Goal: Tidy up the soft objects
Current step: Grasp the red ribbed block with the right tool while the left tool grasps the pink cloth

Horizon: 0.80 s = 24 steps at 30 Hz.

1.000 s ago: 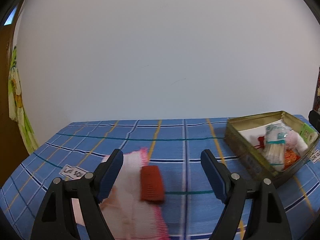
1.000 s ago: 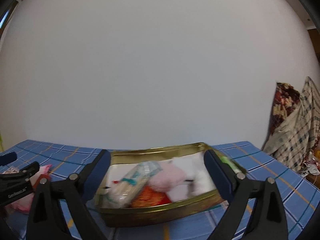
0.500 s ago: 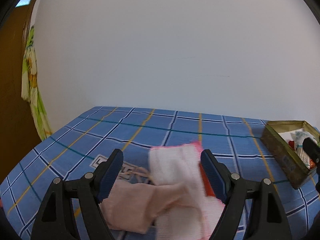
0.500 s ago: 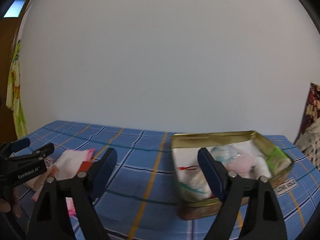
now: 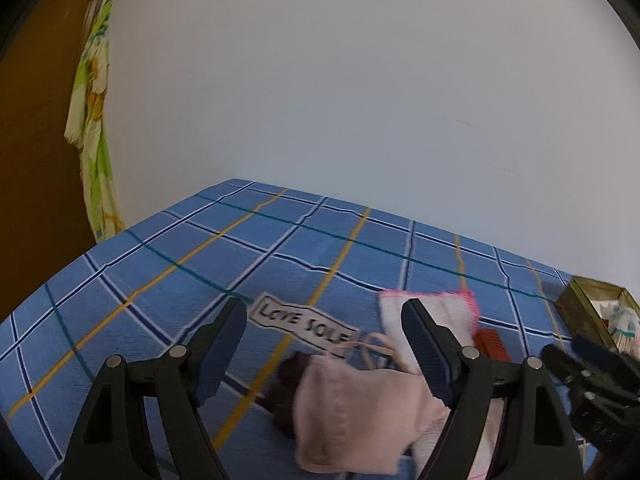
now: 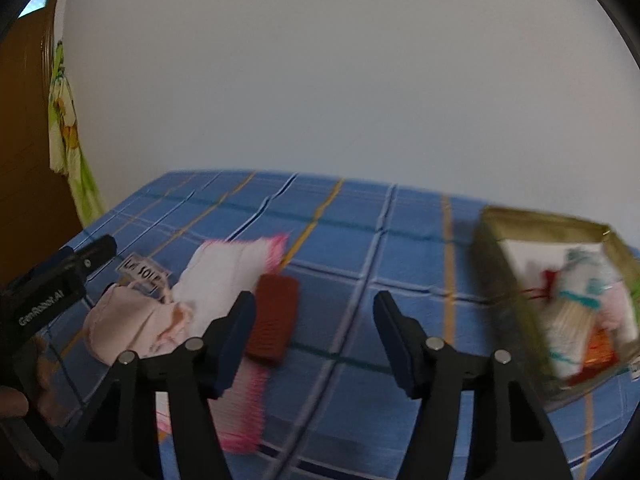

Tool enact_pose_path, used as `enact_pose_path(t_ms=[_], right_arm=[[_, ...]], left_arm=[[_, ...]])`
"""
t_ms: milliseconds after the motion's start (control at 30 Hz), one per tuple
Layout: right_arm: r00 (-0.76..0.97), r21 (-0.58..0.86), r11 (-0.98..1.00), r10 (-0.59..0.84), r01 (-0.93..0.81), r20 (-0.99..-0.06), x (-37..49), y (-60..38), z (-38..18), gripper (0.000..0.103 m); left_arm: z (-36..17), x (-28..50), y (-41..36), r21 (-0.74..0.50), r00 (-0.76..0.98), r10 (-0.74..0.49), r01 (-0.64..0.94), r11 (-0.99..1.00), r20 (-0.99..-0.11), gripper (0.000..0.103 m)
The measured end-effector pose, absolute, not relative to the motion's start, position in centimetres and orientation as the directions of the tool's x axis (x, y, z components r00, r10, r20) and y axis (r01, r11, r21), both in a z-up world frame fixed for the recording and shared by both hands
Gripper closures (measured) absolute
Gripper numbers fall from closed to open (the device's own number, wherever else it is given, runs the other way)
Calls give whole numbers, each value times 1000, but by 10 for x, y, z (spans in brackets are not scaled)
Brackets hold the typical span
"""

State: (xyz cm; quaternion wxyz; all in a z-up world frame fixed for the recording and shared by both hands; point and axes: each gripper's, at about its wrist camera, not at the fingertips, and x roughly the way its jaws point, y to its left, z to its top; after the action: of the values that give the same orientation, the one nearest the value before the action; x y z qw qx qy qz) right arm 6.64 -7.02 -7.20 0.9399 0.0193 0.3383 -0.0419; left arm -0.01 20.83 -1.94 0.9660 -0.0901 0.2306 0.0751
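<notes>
A: What's different with the right gripper (image 6: 314,330)?

B: A second ago it faced the tin (image 6: 556,276) head-on; now the tin sits far off to its right, and the red block (image 6: 274,326) shows left of the tin, just beside its left finger. Its jaws are closing with nothing between them.

A: And the left gripper (image 5: 324,354)?

B: It swung away from the tin; the pink pouch (image 5: 360,416), not seen before, now lies between its jaws, untouched

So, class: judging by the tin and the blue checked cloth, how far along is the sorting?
Done: the tin already holds several items. In hand: nothing; the right gripper is closing on empty air. Left: pink pouch, white towel, red pad.
</notes>
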Motion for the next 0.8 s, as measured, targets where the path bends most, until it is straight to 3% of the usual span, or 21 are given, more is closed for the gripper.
enact_pose_path(t_ms=[300, 400, 500, 633, 800], right_arm=[[614, 115, 989, 33, 94, -788, 113, -53, -110, 54], [616, 107, 990, 31, 87, -787, 116, -48, -110, 54], [617, 107, 991, 35, 81, -786, 114, -51, -110, 65], [634, 133, 987, 48, 87, -772, 103, -62, -107, 66], [727, 113, 990, 16, 84, -687, 74, -77, -81, 66]], left_arm=[[-22, -3, 242, -207, 875, 131, -252, 945, -466, 21], [-23, -3, 240, -203, 874, 120, -239, 949, -471, 21], [-22, -5, 235, -178, 881, 115, -218, 959, -459, 21], [-19, -15, 224, -144, 890, 60, -139, 980, -452, 21], [-21, -26, 204, -91, 871, -70, 30, 995, -486, 21]])
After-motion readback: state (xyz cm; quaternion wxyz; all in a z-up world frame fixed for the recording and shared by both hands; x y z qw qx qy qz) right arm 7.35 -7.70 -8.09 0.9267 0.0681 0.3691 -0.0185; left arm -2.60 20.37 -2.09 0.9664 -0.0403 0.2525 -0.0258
